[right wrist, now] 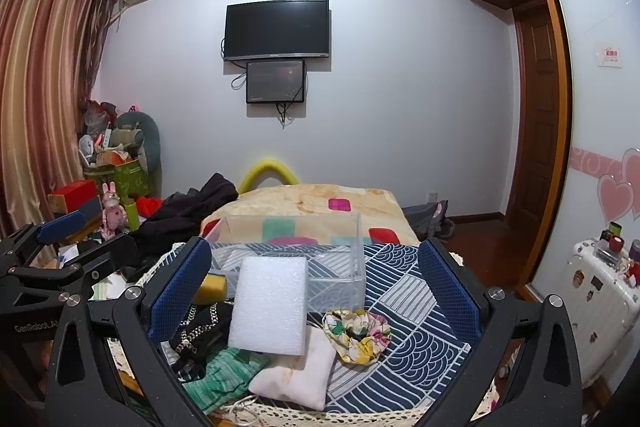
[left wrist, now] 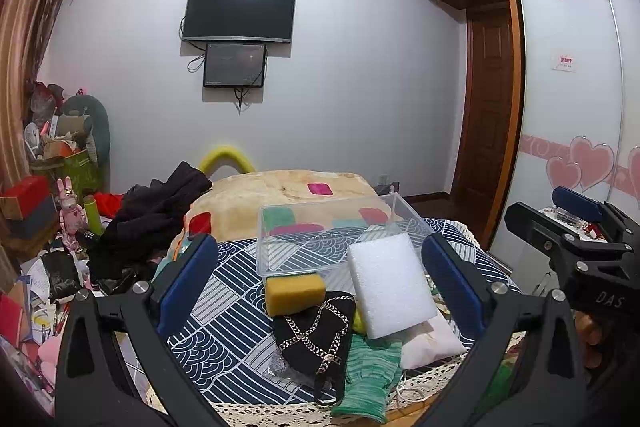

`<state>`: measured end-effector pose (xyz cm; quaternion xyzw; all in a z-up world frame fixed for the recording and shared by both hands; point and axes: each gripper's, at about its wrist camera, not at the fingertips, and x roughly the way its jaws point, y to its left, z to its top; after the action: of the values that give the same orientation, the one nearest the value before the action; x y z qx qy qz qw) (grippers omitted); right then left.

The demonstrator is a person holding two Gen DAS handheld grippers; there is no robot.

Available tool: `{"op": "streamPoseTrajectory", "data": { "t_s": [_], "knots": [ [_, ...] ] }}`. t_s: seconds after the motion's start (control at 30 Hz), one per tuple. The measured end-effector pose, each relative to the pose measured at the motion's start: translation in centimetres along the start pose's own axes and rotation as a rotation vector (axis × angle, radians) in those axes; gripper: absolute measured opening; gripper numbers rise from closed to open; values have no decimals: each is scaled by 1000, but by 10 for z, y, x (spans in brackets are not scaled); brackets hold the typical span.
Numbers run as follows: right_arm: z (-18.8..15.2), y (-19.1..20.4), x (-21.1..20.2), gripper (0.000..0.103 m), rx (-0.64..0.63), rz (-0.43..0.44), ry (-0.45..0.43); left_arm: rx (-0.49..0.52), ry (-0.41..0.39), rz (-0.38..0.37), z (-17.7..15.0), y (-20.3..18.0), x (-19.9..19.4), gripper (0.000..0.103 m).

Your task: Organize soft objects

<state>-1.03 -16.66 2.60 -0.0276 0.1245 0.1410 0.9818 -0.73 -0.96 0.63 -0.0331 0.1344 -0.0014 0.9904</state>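
From the left wrist, the left gripper (left wrist: 320,283) stands wide open and holds nothing; between its fingers lie a white foam block (left wrist: 390,287), a yellow sponge (left wrist: 295,291), a black chain-trimmed pouch (left wrist: 316,331), a green knit cloth (left wrist: 368,383) and a clear plastic box (left wrist: 340,231) on the patterned blue cloth (left wrist: 224,303). From the right wrist, the right gripper (right wrist: 316,287) is likewise spread wide and empty, the foam block leaning against the box, a floral scrunchie (right wrist: 357,334) and what may be a white pillow (right wrist: 300,375) beside it.

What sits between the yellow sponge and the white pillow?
In the left wrist view: the black chain bag and white foam block between yellow sponge and white pillow.
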Motion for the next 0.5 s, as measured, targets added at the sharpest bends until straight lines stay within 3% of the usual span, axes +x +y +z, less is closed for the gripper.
{"op": "streamPoseTrajectory", "data": {
  "t_s": [0.5],
  "knots": [
    [0, 0, -1, 103, 1, 2, -4, -1, -1, 0, -2, 0, 1, 103]
  ]
}}
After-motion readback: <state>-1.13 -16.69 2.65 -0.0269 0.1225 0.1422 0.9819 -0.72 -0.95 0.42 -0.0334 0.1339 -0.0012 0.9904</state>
